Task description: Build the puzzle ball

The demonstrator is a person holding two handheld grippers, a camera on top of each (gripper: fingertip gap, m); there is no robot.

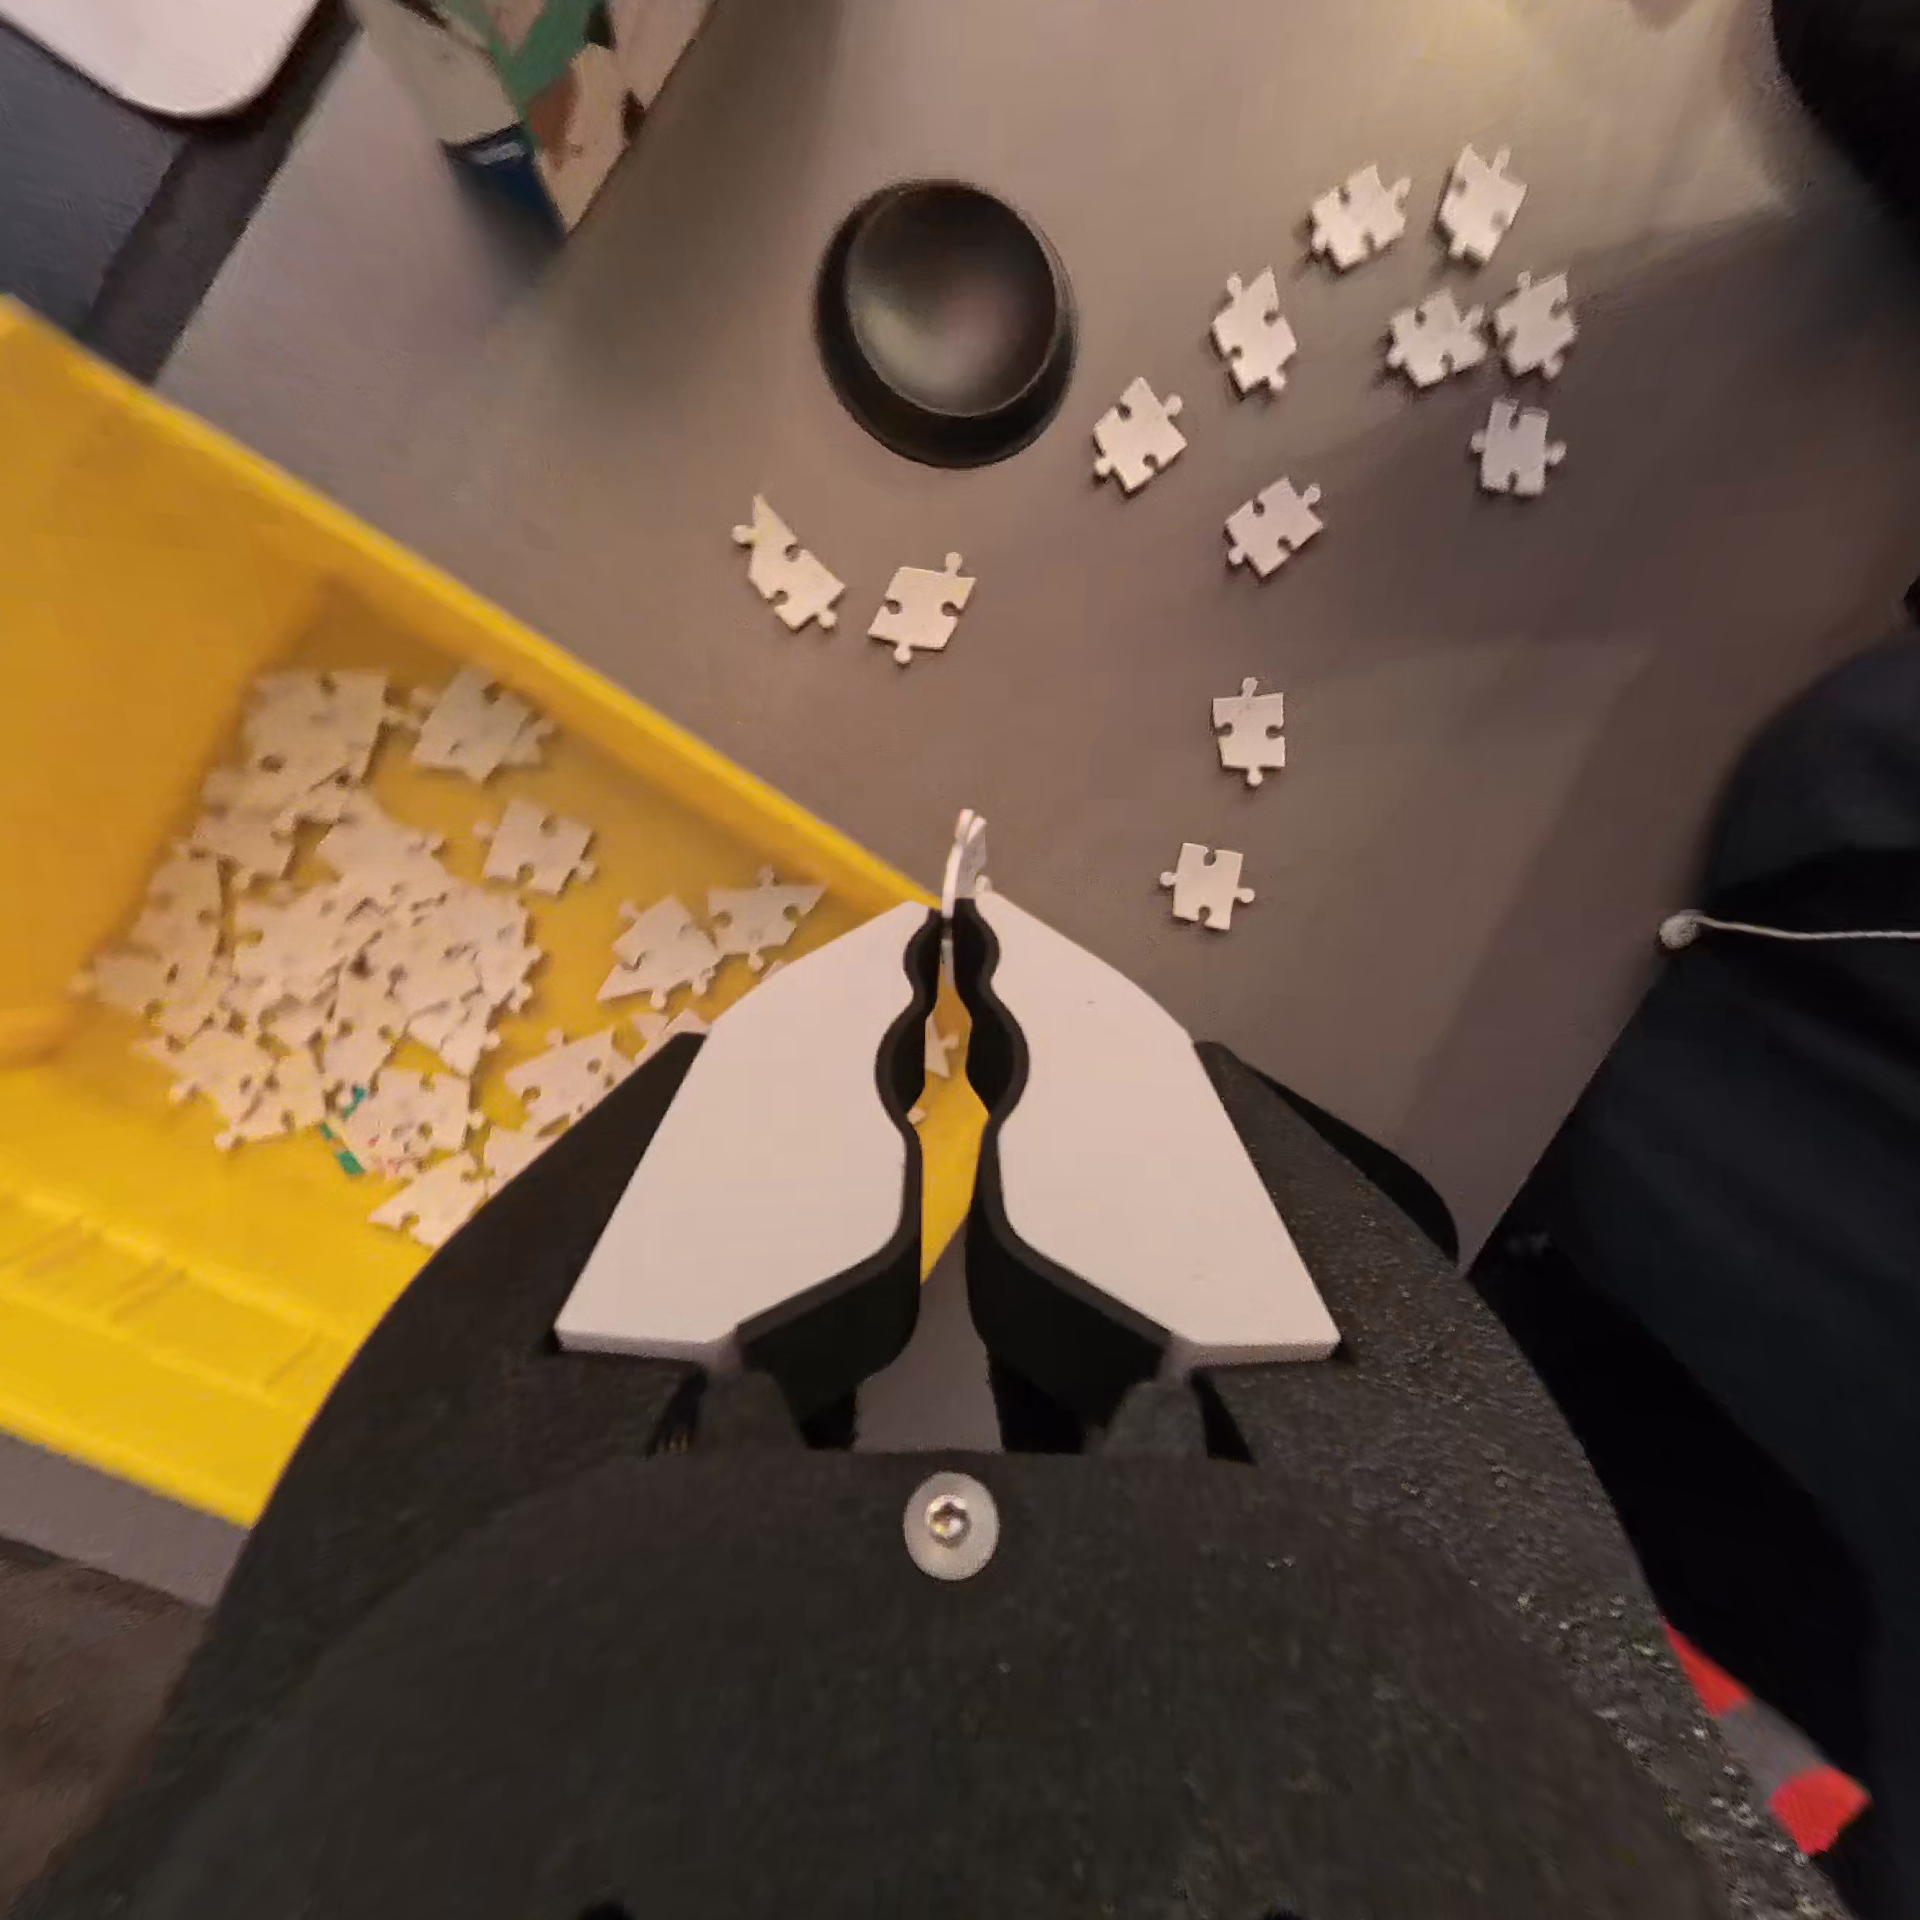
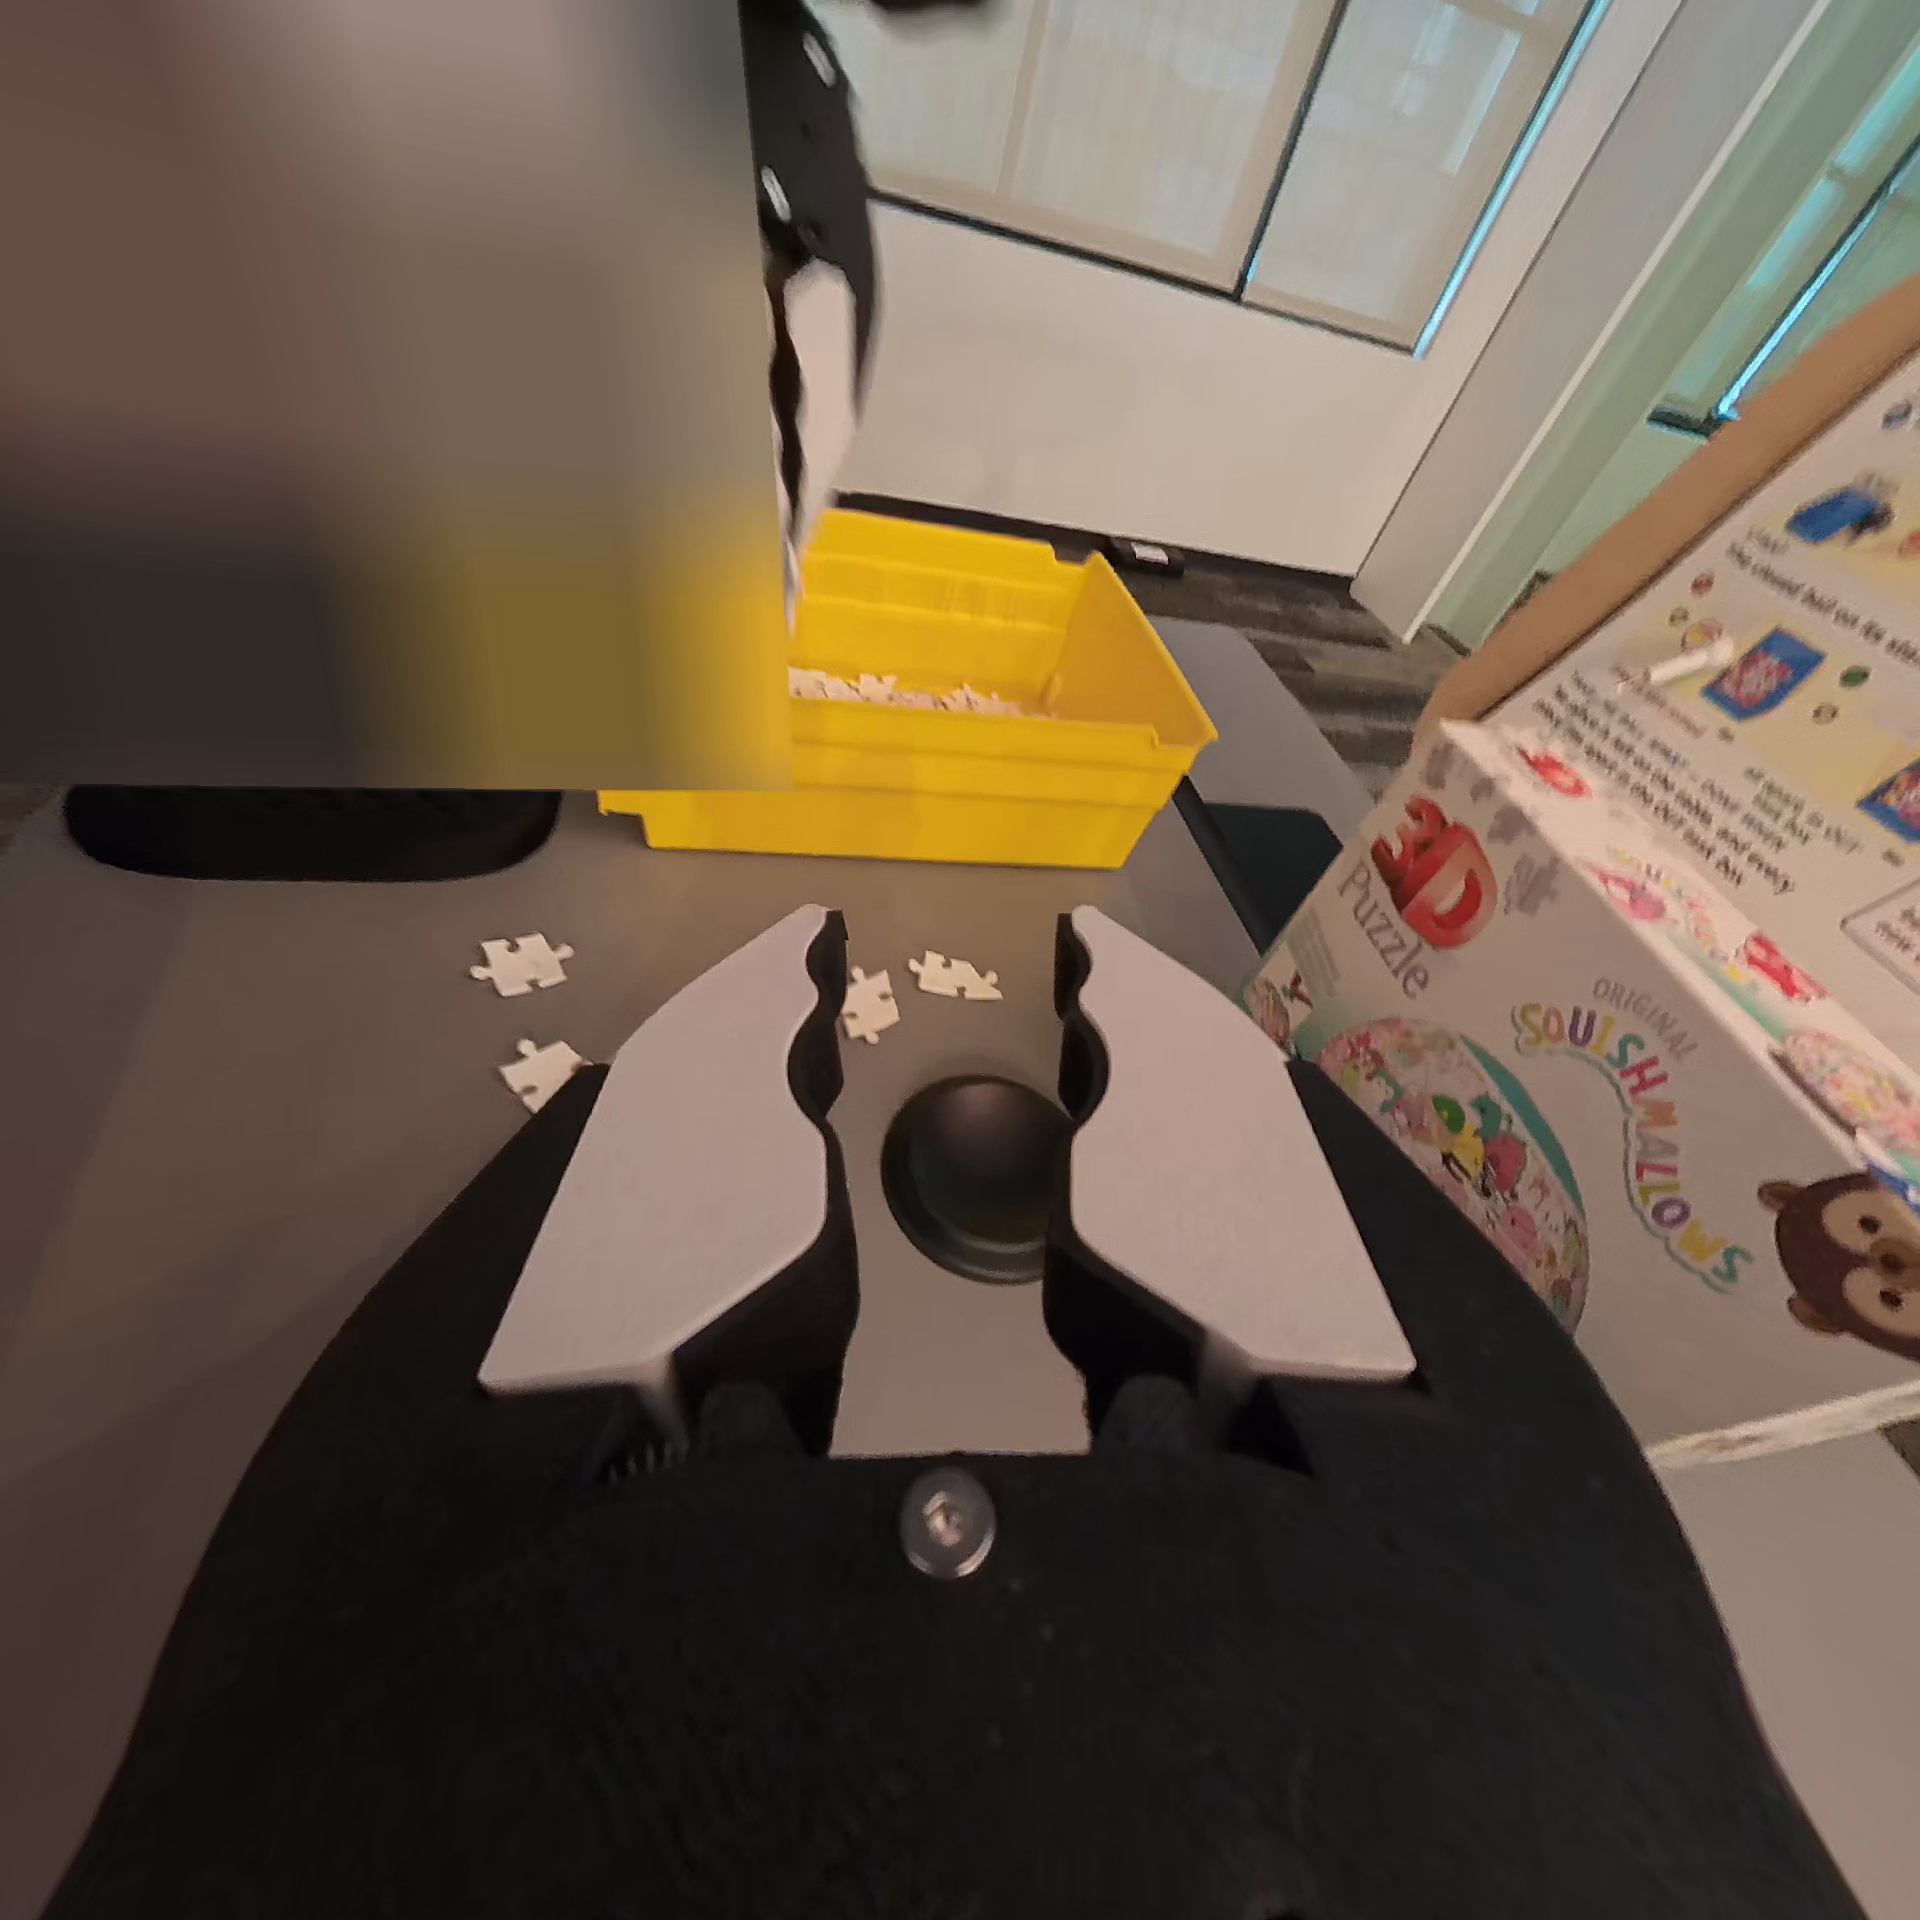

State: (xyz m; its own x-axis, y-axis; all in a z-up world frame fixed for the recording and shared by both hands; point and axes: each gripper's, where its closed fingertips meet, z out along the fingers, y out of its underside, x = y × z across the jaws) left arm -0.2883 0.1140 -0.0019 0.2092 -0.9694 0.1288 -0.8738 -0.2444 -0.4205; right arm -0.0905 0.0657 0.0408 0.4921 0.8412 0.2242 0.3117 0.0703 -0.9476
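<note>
Your left tongs (image 1: 951, 914) are clamped on a single puzzle piece (image 1: 964, 868), held edge-on to the camera so that its long axis runs straight ahead from the tips, toward the black stand (image 1: 945, 322). The piece hangs just beyond the near corner of the yellow bin (image 1: 125, 582), which sits to the left of the stand and holds a heap of loose pieces (image 1: 343, 935).

Your right tongs (image 2: 951, 951) stand apart with nothing between them, framing the same stand (image 2: 977, 1174) on the bench (image 2: 260, 1039); a few pieces (image 2: 520, 964) lie just past it, and the bin (image 2: 935, 790) lies farther beyond.

To the right of the stand and nearer to you, about a dozen single pieces (image 1: 1252, 332) lie flat on the bench (image 1: 571, 436), pale backs up, each apart from its neighbours. The puzzle box (image 2: 1621, 1091) stands beside the stand on its other side.

Judged from this, the build is at its very start: pieces are being laid out, none appear joined, and the stand carries nothing. All of the assembly remains.
</note>
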